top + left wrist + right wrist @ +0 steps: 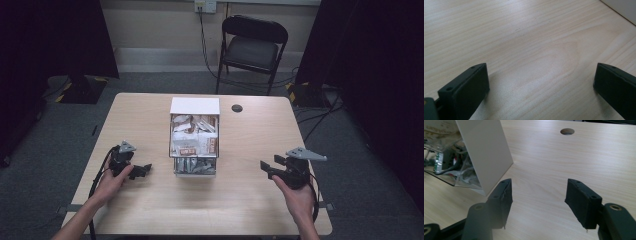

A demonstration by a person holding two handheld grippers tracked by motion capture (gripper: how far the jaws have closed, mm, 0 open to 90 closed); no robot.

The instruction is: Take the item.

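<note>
Box of packets at frame centre in the high view, long axis running top to bottom, clear open end toward the bottom edge, white end toward the top. Left gripper lower left, right gripper lower right, both well apart from box, jaws open, holding nothing. Bare table on both sides; cable hole upper right of box.

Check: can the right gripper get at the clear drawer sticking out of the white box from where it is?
Probably yes. The right gripper is open and empty, aimed toward the white box, with bare table between it and the clear drawer. The left gripper sits on the other side.
</note>
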